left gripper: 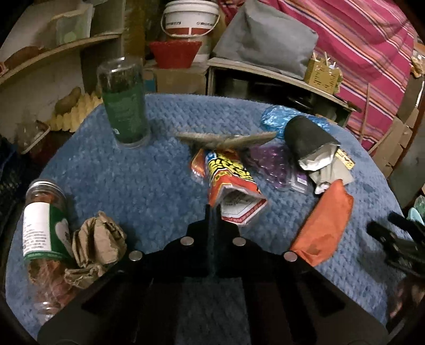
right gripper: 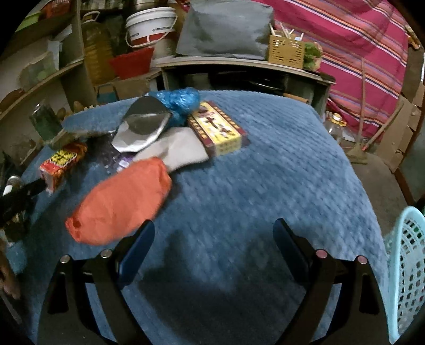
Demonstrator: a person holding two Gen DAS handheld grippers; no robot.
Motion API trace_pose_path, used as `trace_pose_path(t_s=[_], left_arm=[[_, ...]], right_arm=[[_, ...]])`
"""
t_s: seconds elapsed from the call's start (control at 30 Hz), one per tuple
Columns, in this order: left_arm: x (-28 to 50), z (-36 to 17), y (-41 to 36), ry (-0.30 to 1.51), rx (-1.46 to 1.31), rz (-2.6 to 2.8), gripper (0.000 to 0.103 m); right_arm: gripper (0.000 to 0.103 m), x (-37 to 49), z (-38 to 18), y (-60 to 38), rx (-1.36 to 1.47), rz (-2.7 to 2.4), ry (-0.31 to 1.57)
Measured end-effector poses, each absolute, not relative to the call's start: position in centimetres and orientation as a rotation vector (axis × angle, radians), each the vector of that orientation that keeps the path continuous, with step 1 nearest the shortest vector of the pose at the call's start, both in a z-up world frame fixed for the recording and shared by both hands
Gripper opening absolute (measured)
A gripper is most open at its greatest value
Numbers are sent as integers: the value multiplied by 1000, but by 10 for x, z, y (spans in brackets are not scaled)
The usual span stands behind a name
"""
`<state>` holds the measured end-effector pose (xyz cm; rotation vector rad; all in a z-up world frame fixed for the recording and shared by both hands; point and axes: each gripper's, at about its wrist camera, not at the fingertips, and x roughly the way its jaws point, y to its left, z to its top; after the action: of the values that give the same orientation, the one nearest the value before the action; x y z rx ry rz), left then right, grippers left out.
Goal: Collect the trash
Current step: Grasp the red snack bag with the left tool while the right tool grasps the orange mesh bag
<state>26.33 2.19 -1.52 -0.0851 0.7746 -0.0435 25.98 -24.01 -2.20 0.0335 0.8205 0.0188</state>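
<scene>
Trash lies on a blue knitted cloth (left gripper: 148, 185). My left gripper (left gripper: 213, 209) is shut and empty, its tips just short of the open mouth of a red and yellow snack packet (left gripper: 231, 183). An orange bag (left gripper: 322, 225) lies to its right, crumpled brown paper (left gripper: 98, 244) and a lying jar (left gripper: 43, 225) to its left. My right gripper (right gripper: 213, 233) is open and empty over bare cloth; the orange bag (right gripper: 119, 207) touches its left finger. A silver-lined pouch (right gripper: 143, 127), a blue bag (right gripper: 180, 100) and a yellow box (right gripper: 217, 127) lie farther off.
A green glass jar (left gripper: 124, 103) stands upright at the back left. A pale blue perforated basket (right gripper: 409, 265) stands beside the table at the right. Shelves, a white bucket (left gripper: 190, 18) and a striped cloth (left gripper: 372, 61) are behind the table.
</scene>
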Motion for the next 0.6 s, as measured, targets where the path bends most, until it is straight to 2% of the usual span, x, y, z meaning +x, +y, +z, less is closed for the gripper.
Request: trace_pose_path(t_s=[0.2,0.3,0.37,0.43,0.5,0.57,0.6], left_arm=[[244,-8,27,751,-41,-38,0],[240,-11,35,767,-46,-27,0],[239,-15,40,779,-54,-20,0],[239,-18,44,787,-56,-11,0],[239,-18,46,788,-61,-10,0],[238,-17,47,784,-71,-17,0],[238,-16,47,784,-74,-17,0]], right_arm=[[89,283,-20,-221,53,53,831],[85,293,-25,-207,19,65,845],[61,299,-32,-198,-9,75,875],[56,304,-39,-193,-14,94,905],[46,304,-40,-192,-25,97,897],[16,303,-38,-191,-35,104,898],[10,302,-37,-193,-40,97,896]])
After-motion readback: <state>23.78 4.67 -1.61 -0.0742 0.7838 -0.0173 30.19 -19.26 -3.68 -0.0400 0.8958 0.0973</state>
